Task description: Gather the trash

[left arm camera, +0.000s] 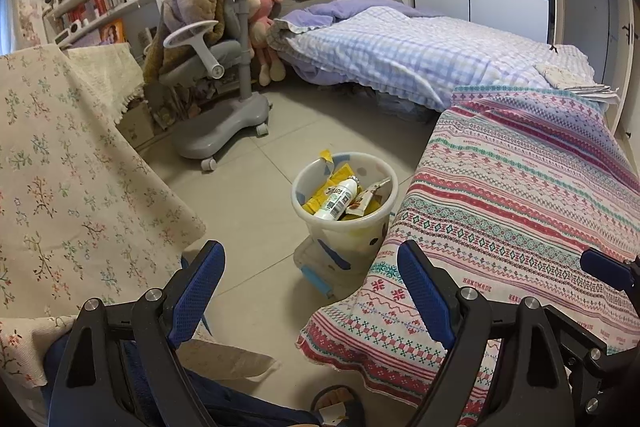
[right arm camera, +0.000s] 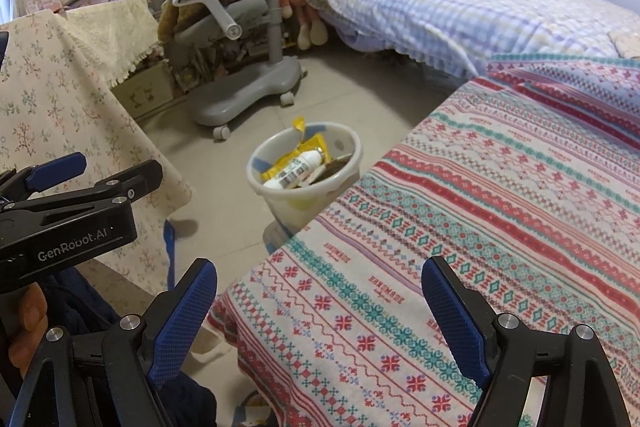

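Left wrist view: the left gripper has its jaws spread wide and holds nothing. The trash bin stands on the floor at 12 o'clock, containing a white bottle and yellow wrappers. The right gripper, likewise wide apart and unloaded, hovers above the patterned cloth.

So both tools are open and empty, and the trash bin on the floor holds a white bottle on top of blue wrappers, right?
Not quite: the wrappers under the white bottle are yellow, as the left wrist view shows. The rest holds: the trash bin is on the floor, and the left tool and right tool are open and empty.
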`<action>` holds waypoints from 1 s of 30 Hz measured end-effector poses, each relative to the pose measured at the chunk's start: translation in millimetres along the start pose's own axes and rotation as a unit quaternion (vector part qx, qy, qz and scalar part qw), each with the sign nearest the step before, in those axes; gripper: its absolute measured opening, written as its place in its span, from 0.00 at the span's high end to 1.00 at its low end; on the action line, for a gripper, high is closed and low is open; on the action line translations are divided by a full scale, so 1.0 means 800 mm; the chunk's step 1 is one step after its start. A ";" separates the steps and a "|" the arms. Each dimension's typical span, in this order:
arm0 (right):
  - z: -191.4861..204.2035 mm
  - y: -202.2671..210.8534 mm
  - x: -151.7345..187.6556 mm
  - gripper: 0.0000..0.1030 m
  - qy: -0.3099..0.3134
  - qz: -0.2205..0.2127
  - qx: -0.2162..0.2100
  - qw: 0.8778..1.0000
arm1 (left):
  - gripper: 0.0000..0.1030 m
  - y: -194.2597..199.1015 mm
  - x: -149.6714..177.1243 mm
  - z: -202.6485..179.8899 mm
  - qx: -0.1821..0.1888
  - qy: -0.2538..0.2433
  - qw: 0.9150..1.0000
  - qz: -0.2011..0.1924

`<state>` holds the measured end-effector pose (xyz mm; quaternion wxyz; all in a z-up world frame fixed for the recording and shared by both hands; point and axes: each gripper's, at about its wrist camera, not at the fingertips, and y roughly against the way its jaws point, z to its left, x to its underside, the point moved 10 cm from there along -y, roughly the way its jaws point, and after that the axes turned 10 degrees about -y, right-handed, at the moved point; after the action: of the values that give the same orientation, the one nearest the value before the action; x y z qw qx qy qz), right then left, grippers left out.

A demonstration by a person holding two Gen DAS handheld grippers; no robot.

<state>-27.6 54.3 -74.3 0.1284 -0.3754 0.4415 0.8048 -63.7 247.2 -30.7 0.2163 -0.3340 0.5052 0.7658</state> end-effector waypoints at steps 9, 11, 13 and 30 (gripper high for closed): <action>-0.001 -0.001 0.000 0.15 0.000 0.000 0.000 1.000 | 0.13 -0.001 0.000 0.001 0.002 -0.002 1.000 0.002; -0.001 -0.001 0.001 0.15 0.001 -0.001 -0.001 1.000 | 0.13 -0.002 -0.001 0.001 0.004 -0.004 1.000 0.001; -0.001 -0.001 0.000 0.15 0.001 -0.001 -0.002 1.000 | 0.13 -0.003 -0.001 0.001 0.005 -0.004 1.000 0.001; 0.000 -0.001 0.002 0.15 0.003 0.001 -0.004 1.000 | 0.13 -0.006 -0.002 -0.001 0.007 -0.007 1.000 0.002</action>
<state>-28.4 54.5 -75.6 0.1249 -0.3784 0.4390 0.8053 -59.0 248.9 -33.0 0.2205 -0.3255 0.5098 0.7652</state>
